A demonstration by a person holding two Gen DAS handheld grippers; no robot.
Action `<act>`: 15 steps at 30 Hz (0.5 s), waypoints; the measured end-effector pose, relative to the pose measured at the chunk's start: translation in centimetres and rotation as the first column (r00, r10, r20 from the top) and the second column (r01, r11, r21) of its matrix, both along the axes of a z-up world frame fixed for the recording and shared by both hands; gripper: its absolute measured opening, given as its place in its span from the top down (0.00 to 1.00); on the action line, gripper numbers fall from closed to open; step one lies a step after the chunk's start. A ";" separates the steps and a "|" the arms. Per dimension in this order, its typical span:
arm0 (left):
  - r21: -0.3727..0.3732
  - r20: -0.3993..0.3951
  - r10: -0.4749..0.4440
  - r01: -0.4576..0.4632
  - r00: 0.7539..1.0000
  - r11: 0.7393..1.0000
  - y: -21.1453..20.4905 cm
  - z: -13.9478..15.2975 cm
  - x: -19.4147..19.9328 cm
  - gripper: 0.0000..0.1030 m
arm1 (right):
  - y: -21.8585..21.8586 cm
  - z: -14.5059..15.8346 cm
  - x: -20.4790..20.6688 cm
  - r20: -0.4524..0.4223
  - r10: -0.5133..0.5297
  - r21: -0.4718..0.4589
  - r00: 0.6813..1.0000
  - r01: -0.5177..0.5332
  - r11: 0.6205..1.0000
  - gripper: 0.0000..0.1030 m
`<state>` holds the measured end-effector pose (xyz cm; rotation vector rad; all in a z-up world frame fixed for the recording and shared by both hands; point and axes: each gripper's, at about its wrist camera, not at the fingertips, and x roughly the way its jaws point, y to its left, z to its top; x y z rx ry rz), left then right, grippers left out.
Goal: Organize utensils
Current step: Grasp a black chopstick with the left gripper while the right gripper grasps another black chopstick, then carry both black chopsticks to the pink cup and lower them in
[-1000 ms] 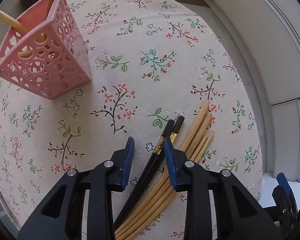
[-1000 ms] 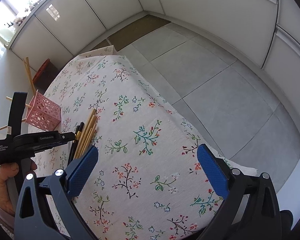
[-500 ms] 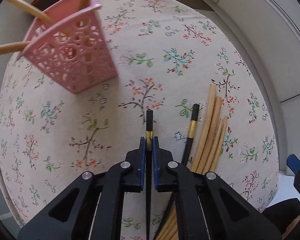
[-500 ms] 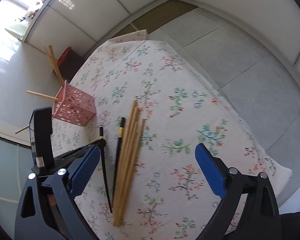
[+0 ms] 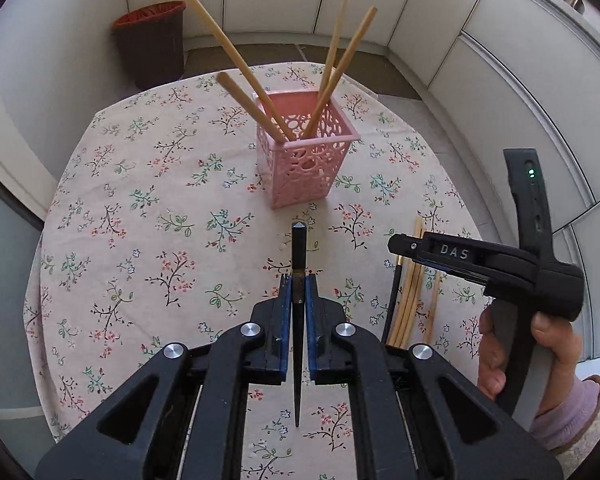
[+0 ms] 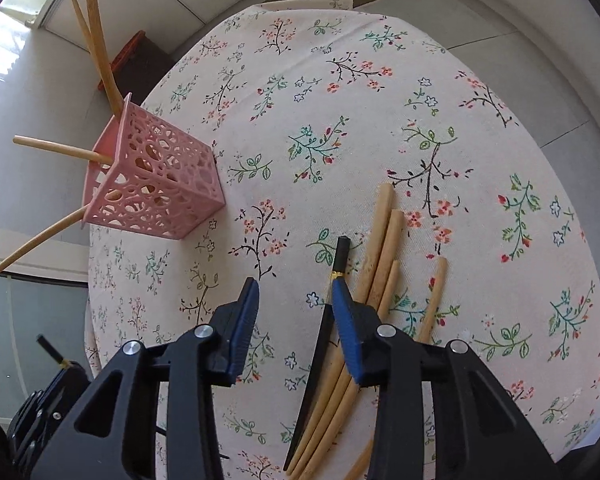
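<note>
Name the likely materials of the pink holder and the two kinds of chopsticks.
Pink holder: likely moulded plastic, matte, with pierced lattice walls. Tan chopsticks: apparently bamboo or wood, pale and unvarnished. Black chopstick: smooth and dark with a gold band; lacquered wood or plastic, unclear.

The right hand-held gripper (image 5: 396, 244) hides the upper ends of the loose chopsticks (image 5: 410, 304); their lower ends pass behind the left hand-held gripper (image 5: 299, 284). In the right wrist view, the chopsticks (image 6: 364, 320) run off the bottom edge, one basket (image 6: 152, 176) chopstick (image 6: 32, 240) leaves the left edge, and the black chopstick (image 6: 320, 344) lies partly behind the right pad.
</note>
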<state>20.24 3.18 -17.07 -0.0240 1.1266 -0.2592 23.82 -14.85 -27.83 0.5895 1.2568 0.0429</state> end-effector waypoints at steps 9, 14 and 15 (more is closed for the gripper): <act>-0.036 0.026 0.014 -0.013 1.000 0.999 1.3 1.3 -0.3 0.94 | 1.1 -1.6 1.6 -0.080 -0.012 -0.109 0.997 0.003 0.994 0.81; -0.023 0.056 0.009 -0.008 0.998 1.000 1.4 2.6 -1.0 0.94 | 1.7 -1.7 1.9 -0.068 -0.017 -0.086 0.998 0.011 0.996 0.93; -0.022 0.062 0.010 -0.008 0.998 1.000 1.4 2.8 -1.2 0.94 | 1.5 -1.5 1.6 -0.051 -0.023 -0.064 0.998 0.020 0.998 0.93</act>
